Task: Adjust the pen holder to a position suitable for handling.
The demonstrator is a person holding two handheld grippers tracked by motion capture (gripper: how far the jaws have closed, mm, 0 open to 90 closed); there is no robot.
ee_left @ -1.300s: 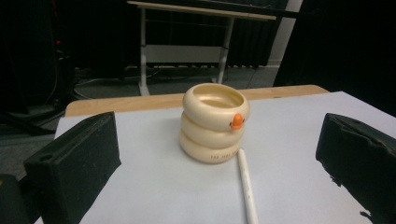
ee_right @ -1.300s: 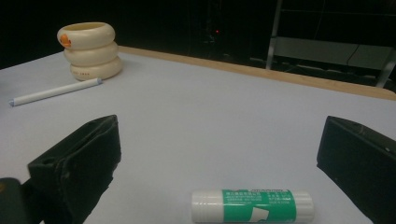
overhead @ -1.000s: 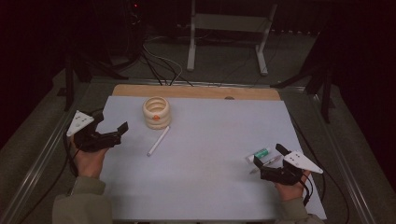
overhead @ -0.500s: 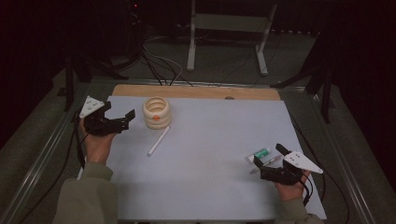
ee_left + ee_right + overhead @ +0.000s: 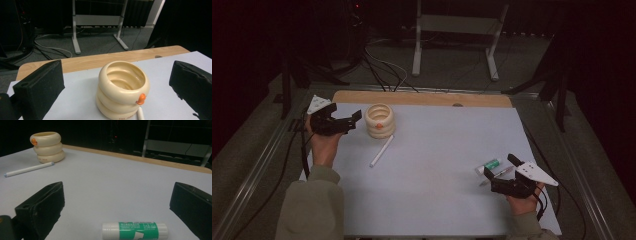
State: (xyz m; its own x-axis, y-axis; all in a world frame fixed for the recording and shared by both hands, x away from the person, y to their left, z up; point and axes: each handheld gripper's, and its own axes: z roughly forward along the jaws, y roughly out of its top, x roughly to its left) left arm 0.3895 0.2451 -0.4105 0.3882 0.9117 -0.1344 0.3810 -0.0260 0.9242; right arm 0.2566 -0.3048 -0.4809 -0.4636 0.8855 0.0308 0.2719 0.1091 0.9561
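A cream cup made of stacked rings (image 5: 379,120) with a small orange knob stands at the table's far left. My left gripper (image 5: 352,122) hovers just left of it, open. In the left gripper view the cup (image 5: 122,90) stands between and beyond the open jaws of the left gripper (image 5: 117,75). A white pen (image 5: 381,150) lies just in front of the cup. At the near right, a green-labelled glue stick (image 5: 488,165) lies on the sheet in front of my open right gripper (image 5: 501,169). In the right gripper view the glue stick (image 5: 135,230) lies low between the right gripper's (image 5: 117,200) wide-apart jaws.
A pale sheet (image 5: 447,150) covers the table, with a wooden strip (image 5: 422,98) along its far edge. A thin grey pen-like item (image 5: 498,174) lies beside the glue stick. A metal stand (image 5: 454,30) and cables sit on the floor beyond. Rails run along both table sides.
My left gripper has risen and moved forward and right, from the left edge up to the cup. The right gripper and the objects have stayed put.
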